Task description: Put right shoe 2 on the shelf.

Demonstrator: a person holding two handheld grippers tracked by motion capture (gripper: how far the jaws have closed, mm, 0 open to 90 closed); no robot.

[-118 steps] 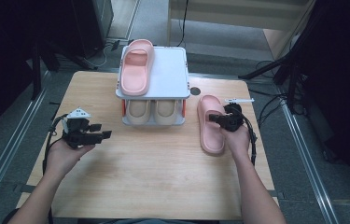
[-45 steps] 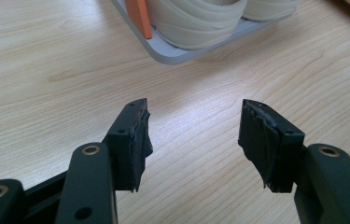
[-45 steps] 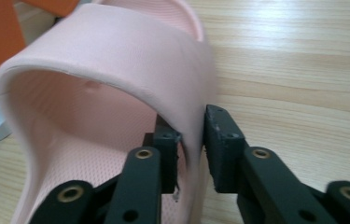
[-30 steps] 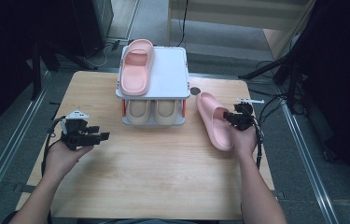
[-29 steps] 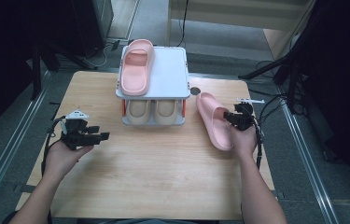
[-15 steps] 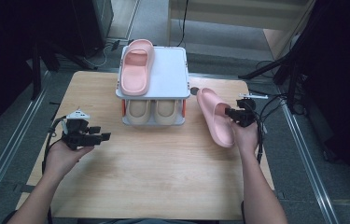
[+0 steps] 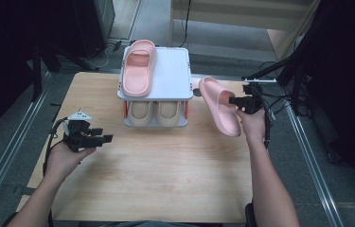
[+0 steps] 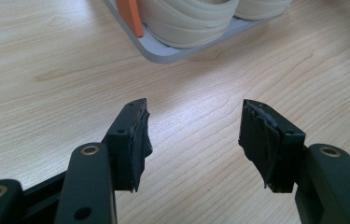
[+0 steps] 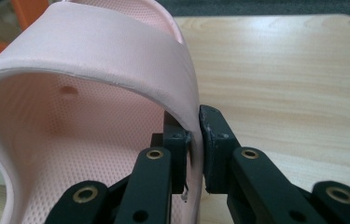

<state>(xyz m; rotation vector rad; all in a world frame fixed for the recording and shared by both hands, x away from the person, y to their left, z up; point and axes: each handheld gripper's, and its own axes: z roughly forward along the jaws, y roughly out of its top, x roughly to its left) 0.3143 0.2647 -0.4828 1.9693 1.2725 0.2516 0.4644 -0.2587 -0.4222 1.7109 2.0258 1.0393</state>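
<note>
A pink slipper (image 7: pixel 220 106) hangs tilted above the table's right side, just right of the white two-tier rack (image 7: pixel 174 75). My right gripper (image 7: pixel 235 100) is shut on its strap edge; the right gripper view has the strap (image 9: pixel 93 51) pinched between both pads, at my right gripper (image 9: pixel 195 140). A second pink slipper (image 7: pixel 138 67) lies on the rack's top shelf, left half. Two beige slippers (image 7: pixel 155 112) sit on the lower shelf. My left gripper (image 7: pixel 100 138) hovers open over the table's left part, with nothing between its pads (image 8: pixel 135 135).
The right half of the rack's top shelf is bare white. An orange post (image 8: pixel 129 16) stands at the rack's corner in the left gripper view. Cables (image 7: pixel 272 106) trail off the table's right edge. Bare wood (image 7: pixel 165 165) spreads in front of the rack.
My right gripper has lifted the pink slipper off the table and carried it up and back, toward the rack's right side. The left gripper has stayed in place.
</note>
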